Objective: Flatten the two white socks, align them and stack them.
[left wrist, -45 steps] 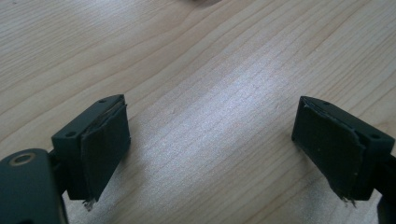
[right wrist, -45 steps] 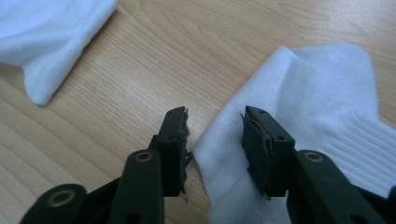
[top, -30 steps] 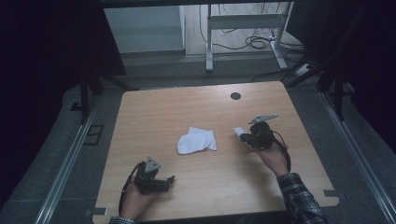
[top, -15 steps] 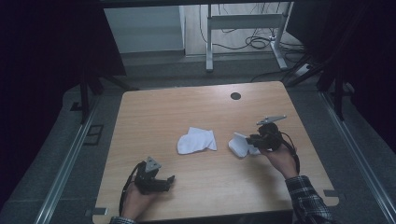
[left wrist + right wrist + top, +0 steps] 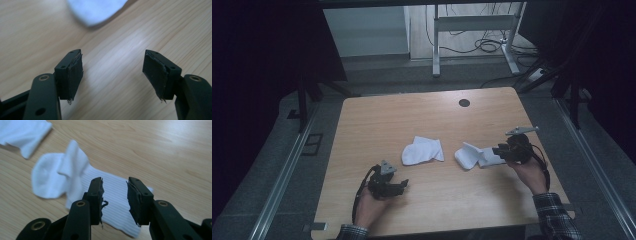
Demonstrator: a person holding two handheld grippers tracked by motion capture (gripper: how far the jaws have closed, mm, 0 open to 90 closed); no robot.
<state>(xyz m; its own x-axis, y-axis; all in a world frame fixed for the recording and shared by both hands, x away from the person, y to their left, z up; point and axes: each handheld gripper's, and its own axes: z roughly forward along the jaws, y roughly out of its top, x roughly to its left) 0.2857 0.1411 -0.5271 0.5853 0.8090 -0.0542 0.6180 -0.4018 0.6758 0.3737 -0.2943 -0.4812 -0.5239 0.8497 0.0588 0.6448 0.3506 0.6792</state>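
Two white socks lie on the wooden table (image 5: 377,125). One sock (image 5: 423,150) is folded at the middle; its edge shows blurred (image 5: 96,10) at the top of the left gripper view. The other sock (image 5: 472,156) lies right of it, its toe folded over. My right gripper (image 5: 498,150) hovers over that sock's ribbed cuff (image 5: 115,195); its jaws (image 5: 115,185) have just been opening and stand apart above the cuff, not pinching it. My left gripper (image 5: 404,184) sits near the front, pointing right. Its jaws (image 5: 113,60) have just been closing but stay wide, with bare wood between them.
A dark round hole (image 5: 464,102) sits in the table's far right part. Metal desk legs (image 5: 437,40) and cables (image 5: 492,45) stand on the floor beyond the table. Rails run along both sides of the table.
The right gripper has moved to the right, drawing the sock out flat on the table, and let go of it. The left gripper has shifted a little toward the middle sock.
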